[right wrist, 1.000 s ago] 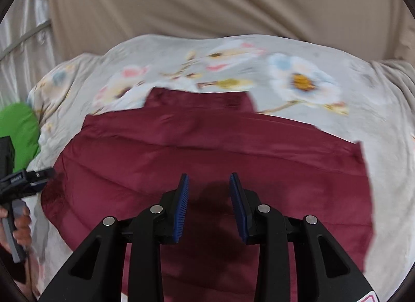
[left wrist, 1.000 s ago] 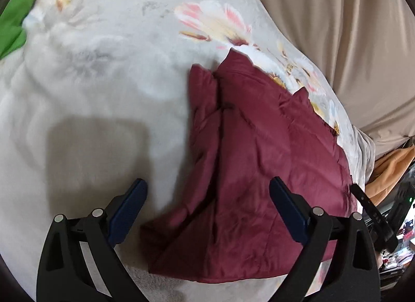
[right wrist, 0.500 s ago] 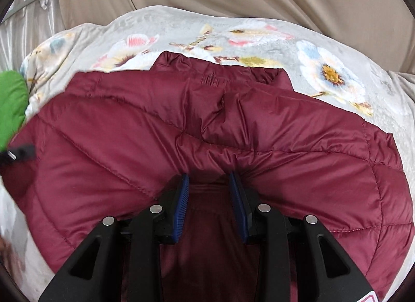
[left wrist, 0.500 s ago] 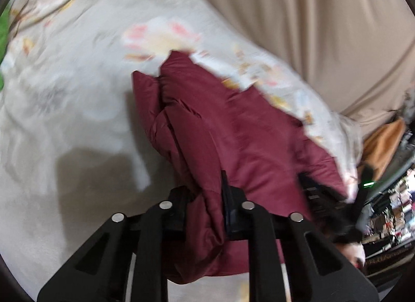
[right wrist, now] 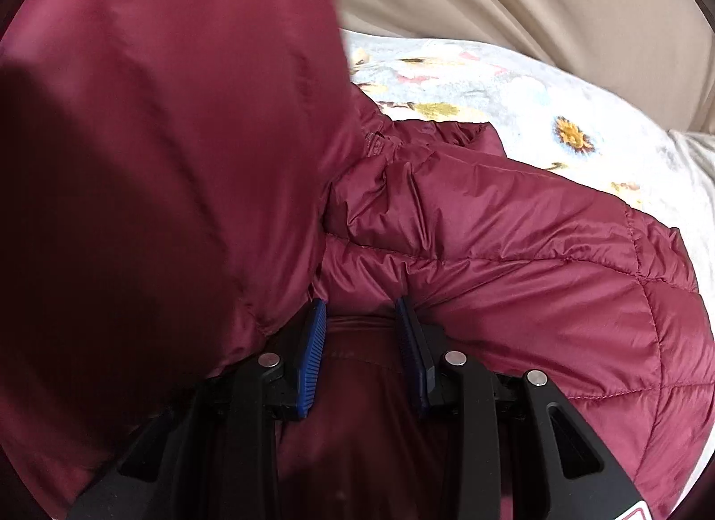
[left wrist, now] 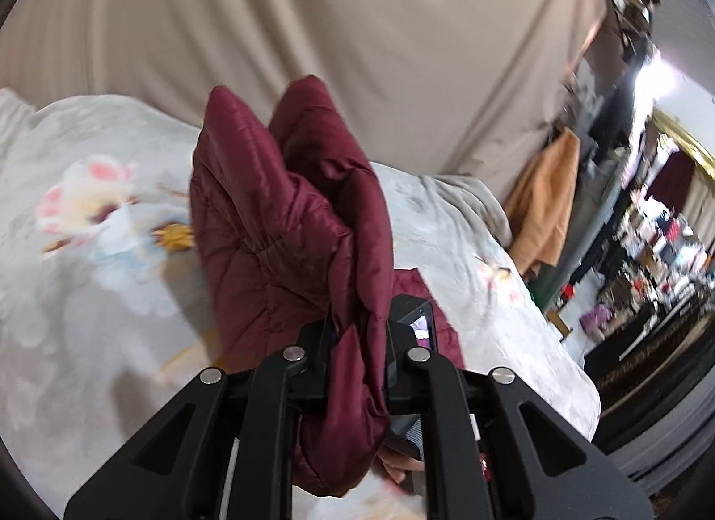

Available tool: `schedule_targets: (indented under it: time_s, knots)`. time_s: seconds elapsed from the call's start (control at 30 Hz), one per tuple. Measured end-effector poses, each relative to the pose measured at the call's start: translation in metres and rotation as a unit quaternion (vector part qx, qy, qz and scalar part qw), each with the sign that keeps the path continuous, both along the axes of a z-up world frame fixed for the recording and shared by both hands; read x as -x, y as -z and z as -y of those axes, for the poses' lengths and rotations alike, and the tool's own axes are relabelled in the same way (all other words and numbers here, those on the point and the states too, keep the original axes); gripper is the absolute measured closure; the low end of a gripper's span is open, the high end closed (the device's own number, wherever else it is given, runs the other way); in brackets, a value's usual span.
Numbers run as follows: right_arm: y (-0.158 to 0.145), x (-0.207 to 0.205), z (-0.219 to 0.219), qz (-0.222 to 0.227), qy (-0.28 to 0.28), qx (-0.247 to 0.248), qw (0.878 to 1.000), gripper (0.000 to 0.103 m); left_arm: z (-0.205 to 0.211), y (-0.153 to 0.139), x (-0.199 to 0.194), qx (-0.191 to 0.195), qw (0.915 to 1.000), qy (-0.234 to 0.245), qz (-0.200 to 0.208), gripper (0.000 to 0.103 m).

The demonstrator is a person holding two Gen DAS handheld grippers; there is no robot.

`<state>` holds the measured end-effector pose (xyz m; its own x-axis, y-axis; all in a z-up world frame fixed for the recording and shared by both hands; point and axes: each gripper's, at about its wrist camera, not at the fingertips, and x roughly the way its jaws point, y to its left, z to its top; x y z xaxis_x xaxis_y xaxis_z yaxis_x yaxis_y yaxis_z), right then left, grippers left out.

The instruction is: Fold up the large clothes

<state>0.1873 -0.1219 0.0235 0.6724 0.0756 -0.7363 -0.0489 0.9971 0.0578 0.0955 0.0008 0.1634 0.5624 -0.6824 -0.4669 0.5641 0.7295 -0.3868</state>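
A dark red quilted puffer jacket (left wrist: 286, 225) lies on a bed with a pale floral bedspread (left wrist: 89, 252). My left gripper (left wrist: 357, 341) is shut on a thick bunched fold of the jacket and holds it lifted above the bed. In the right wrist view the jacket (right wrist: 514, 261) fills most of the frame, and a raised flap of it (right wrist: 156, 162) covers the left half. My right gripper (right wrist: 359, 341) sits low against the jacket with its blue pads (right wrist: 313, 354) a narrow gap apart; red fabric lies between them, but I cannot tell if they pinch it.
A beige curtain (left wrist: 313, 28) hangs behind the bed. An orange cloth (left wrist: 545, 198) hangs past the bed's right end, with cluttered shelves (left wrist: 648, 252) beyond it. The bedspread shows at the upper right of the right wrist view (right wrist: 558, 118).
My left gripper closed on the jacket's left side and lifted it up and over toward the right. The raised flap now covers much of the right wrist view.
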Motion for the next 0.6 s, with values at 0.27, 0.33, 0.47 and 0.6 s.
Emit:
schedule_targets:
  time_s: [0.27, 0.33, 0.47, 0.6]
  knots:
    - [-0.012, 0.070, 0.032, -0.030, -0.066, -0.146, 0.987, 0.078, 0.023, -0.004, 0.004, -0.007, 0.9999, 0.013, 0.004, 0.092]
    - [0.001, 0.072, 0.019, -0.042, -0.091, -0.146, 0.984, 0.093, 0.024, -0.005, 0.004, -0.006, 0.9999, 0.011, 0.004, 0.092]
    - [0.012, 0.067, 0.000, -0.042, -0.118, -0.123, 0.985, 0.101, 0.031, -0.006, 0.006, -0.010, 0.9999, 0.010, 0.003, 0.092]
    - [0.022, 0.061, -0.002, -0.051, -0.129, -0.137, 0.981, 0.101, 0.042, -0.004, 0.006, -0.022, 0.9995, 0.021, -0.001, 0.092]
